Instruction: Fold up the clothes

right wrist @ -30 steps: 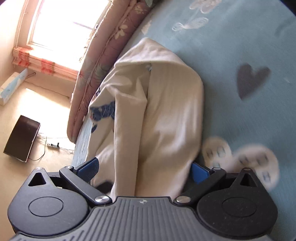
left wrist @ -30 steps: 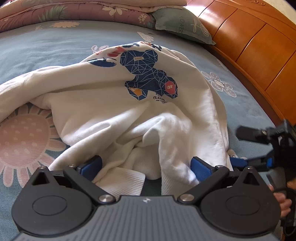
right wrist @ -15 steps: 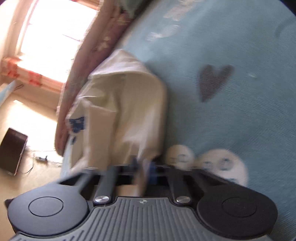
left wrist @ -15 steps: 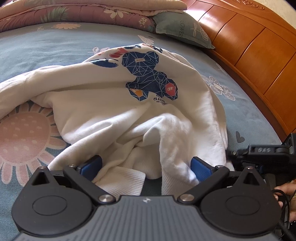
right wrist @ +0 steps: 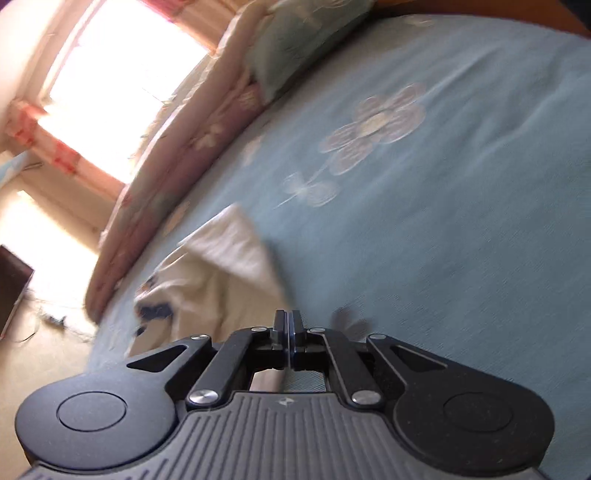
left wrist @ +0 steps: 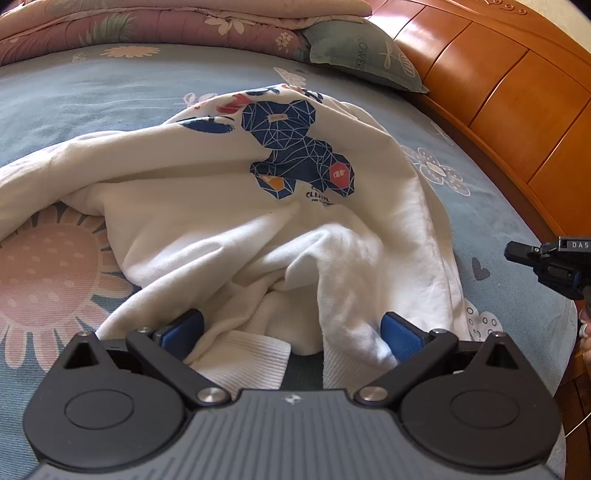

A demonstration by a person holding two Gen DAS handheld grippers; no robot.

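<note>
A white sweatshirt (left wrist: 221,206) with a blue bear print (left wrist: 295,155) lies crumpled on the blue flowered bedsheet (left wrist: 92,92). My left gripper (left wrist: 291,332) is open, low over the near edge of the garment. Its blue pads stand either side of bunched cloth and the ribbed hem (left wrist: 251,354). My right gripper (right wrist: 290,325) is shut, fingers pressed together, above the sheet just right of the sweatshirt (right wrist: 221,258). In the left wrist view the right gripper (left wrist: 543,258) hangs off the garment's right edge with no cloth seen in it.
An orange wooden headboard (left wrist: 498,92) runs along the right. A green pillow (left wrist: 362,55) and a folded pink quilt (left wrist: 147,26) lie at the far end of the bed. A bright window (right wrist: 110,74) and floor lie beyond the bed's far side.
The right gripper went from open around the sweatshirt's edge to shut, then lifted and swung away to the right. The left gripper and the garment have hardly moved.
</note>
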